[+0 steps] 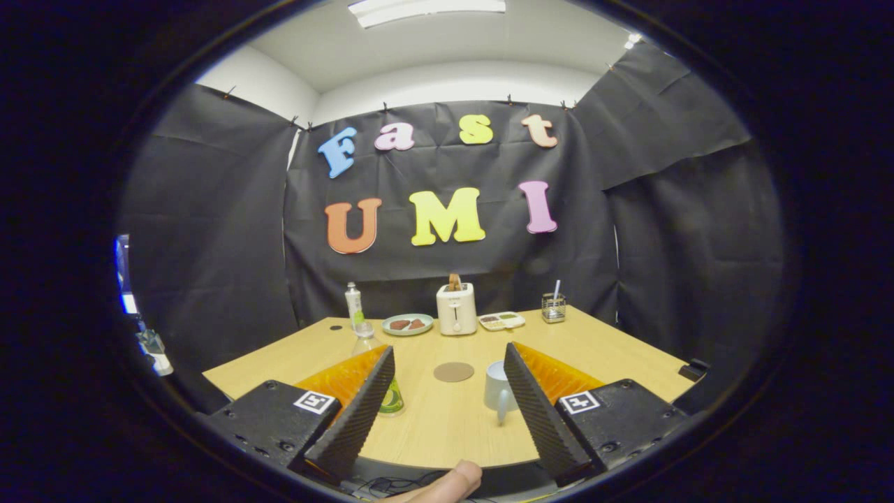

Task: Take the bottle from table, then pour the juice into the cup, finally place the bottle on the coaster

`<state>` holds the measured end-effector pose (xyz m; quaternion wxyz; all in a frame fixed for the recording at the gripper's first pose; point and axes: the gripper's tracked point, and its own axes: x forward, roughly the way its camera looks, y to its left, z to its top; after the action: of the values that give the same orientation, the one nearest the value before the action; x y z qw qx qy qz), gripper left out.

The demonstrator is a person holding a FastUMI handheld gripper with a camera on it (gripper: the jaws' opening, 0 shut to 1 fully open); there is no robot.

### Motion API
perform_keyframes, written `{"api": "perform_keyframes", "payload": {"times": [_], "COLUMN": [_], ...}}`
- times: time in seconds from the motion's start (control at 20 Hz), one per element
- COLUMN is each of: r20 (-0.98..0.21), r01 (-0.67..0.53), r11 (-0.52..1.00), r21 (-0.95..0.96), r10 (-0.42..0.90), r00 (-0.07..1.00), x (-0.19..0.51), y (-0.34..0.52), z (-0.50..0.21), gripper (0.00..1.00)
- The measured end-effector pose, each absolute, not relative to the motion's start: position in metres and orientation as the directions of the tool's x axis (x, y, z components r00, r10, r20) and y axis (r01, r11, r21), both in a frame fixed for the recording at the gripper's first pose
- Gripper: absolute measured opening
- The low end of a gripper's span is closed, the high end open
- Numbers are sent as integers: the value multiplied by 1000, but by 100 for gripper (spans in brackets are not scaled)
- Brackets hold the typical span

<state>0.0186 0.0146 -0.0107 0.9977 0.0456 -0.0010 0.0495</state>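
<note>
With nothing yet taken, the gripper [447, 402] is held wide open and empty, the clear conical juice bottle [386, 391] just ahead of its left finger, the white cup [497, 388] and round brown coaster [453, 372] untouched beyond.

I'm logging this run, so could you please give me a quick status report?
Gripper open, holding nothing. Bottle upright on table, beside one finger. Cup and coaster between fingers, ahead. Nothing blocking.

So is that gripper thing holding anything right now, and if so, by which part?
Nothing is held. The gripper is open with bare table between its fingers; the bottle stands by one finger and the cup by the other, both ungrasped.
</note>
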Motion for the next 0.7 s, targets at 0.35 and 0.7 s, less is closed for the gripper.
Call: {"api": "perform_keyframes", "payload": {"times": [0.35,0.7], "r20": [-40,-54], "r01": [-145,-182], "r11": [987,982], "r21": [71,56], "r10": [148,185], "r00": [988,981], "x": [50,89], "y": [53,107], "z": [-35,-51], "gripper": [100,100]}}
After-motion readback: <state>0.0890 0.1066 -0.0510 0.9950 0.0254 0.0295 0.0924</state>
